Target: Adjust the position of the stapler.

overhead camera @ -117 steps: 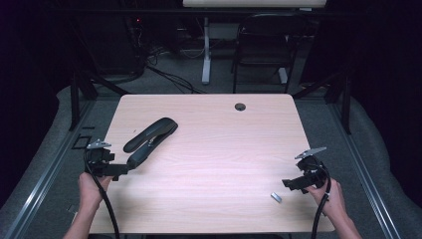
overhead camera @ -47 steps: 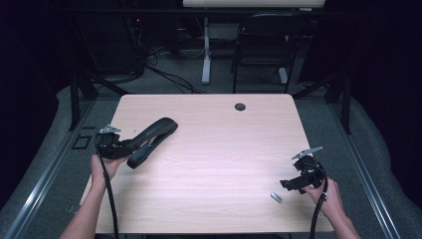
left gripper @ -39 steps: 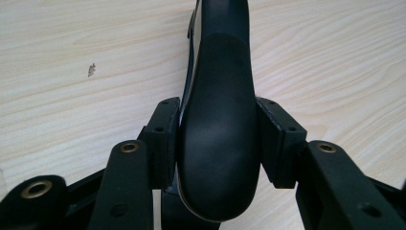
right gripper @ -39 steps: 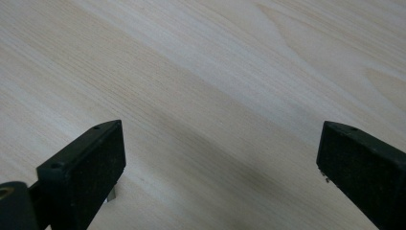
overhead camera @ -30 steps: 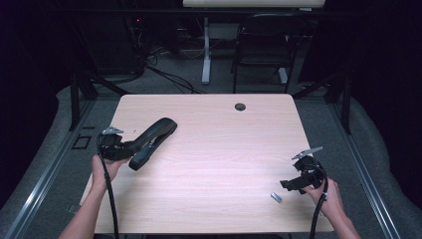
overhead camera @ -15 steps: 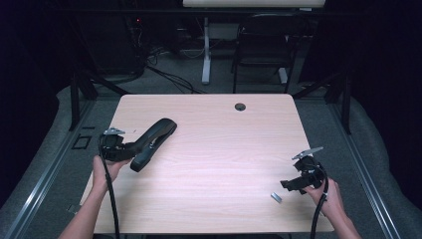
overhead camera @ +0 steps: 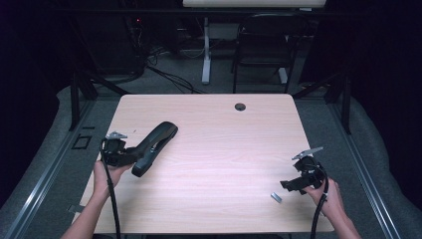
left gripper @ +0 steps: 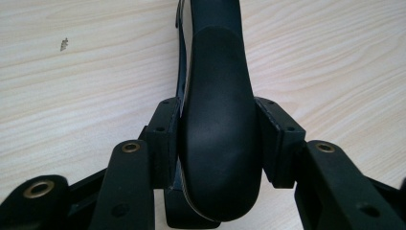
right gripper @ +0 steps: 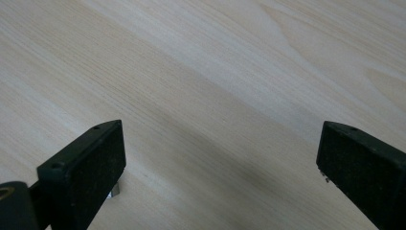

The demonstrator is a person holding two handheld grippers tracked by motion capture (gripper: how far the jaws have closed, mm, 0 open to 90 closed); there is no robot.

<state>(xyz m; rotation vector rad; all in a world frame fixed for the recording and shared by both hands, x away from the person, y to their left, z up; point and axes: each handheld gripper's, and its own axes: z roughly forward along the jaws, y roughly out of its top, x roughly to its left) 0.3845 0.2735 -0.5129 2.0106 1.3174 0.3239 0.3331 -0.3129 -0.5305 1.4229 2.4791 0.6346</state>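
Note:
A long black shoe-shaped sole [overhead camera: 154, 144] stretches across the left part of the wooden table [overhead camera: 234, 144], its far end pointing up and to the right. My left gripper [overhead camera: 130, 155] is shut on its near rounded end. In the left gripper view the sole [left gripper: 218, 96] sits squeezed between both pads [left gripper: 165, 129] of the left gripper [left gripper: 220, 139]. At the front right my right gripper [overhead camera: 288, 185] hovers low over the table. It is open, with bare wood between the jaws of the right gripper [right gripper: 220, 158].
A small grey metal piece [overhead camera: 275, 197] lies on the table just left of the right gripper; it peeks out by the left jaw [right gripper: 115, 194]. A round cable hole [overhead camera: 240, 106] sits near the far edge. A chair [overhead camera: 263, 45] stands beyond.
Since the earliest frame my left gripper has moved up to the sole's near end and shut on it. Over the last second hardly anything has moved. The right gripper has stayed put.

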